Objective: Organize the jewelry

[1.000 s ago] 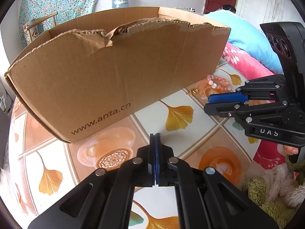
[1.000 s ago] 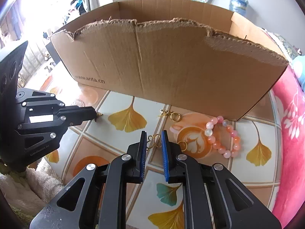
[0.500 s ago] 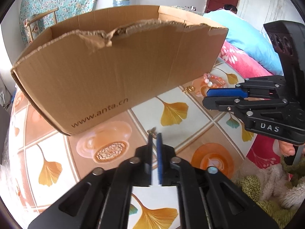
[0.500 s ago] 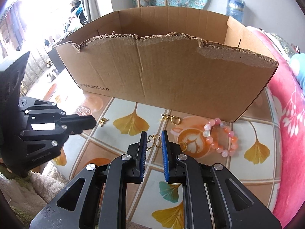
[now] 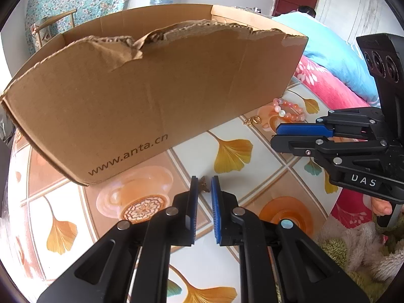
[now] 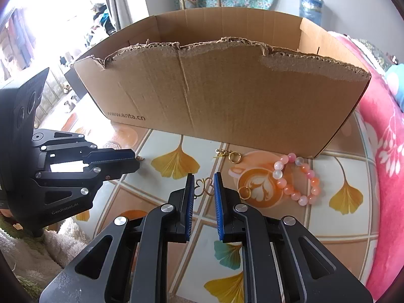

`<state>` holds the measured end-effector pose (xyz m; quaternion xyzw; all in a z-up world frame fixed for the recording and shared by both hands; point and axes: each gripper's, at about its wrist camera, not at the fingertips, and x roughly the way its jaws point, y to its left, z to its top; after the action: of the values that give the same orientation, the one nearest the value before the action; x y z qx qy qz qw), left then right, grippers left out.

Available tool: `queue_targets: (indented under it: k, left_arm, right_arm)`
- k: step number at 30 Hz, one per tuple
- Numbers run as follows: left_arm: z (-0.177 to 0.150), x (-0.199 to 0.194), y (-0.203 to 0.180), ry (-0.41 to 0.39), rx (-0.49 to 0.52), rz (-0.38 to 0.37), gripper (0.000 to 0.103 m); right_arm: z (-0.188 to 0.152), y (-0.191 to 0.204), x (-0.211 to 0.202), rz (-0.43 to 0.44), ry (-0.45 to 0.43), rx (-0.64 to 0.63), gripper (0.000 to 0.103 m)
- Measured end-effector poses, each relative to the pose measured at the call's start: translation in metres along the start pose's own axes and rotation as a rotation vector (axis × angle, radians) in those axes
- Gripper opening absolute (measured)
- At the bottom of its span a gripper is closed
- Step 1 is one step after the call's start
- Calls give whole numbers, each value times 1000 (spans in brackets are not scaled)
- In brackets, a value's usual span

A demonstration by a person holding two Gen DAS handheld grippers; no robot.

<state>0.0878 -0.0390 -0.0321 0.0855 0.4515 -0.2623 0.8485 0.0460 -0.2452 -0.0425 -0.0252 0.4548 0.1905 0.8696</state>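
Left gripper (image 5: 204,185) jaws parted, small bronze butterfly charm (image 5: 203,187) on table between tips, not gripped. Torn brown cardboard box (image 6: 227,96) behind. Right gripper (image 6: 204,185) jaws parted around gold wire butterfly piece (image 6: 204,186). Gold ring (image 6: 244,192), pink bead bracelet (image 6: 296,178) further right on ginkgo-patterned tabletop (image 6: 335,224).

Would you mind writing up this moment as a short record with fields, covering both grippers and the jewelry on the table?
left gripper: open, a small gold charm between its fingers
right gripper: open, a gold butterfly piece between its fingers
cardboard box: open top, torn front edge, behind the jewelry
bead bracelet: pink, on the table near the box's right corner
gold rings: loose on the table
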Motion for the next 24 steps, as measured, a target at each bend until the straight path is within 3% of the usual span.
queue_targets:
  k: [14,24]
  left_arm:
    - [3,4,-10,-4,55,34,7]
    - [4,-7,-17,-18,80,3,7]
  right_arm:
    - [0,-7,-6,0,-13,5,13]
    - [1,-5,-24,-9,-44,10,13]
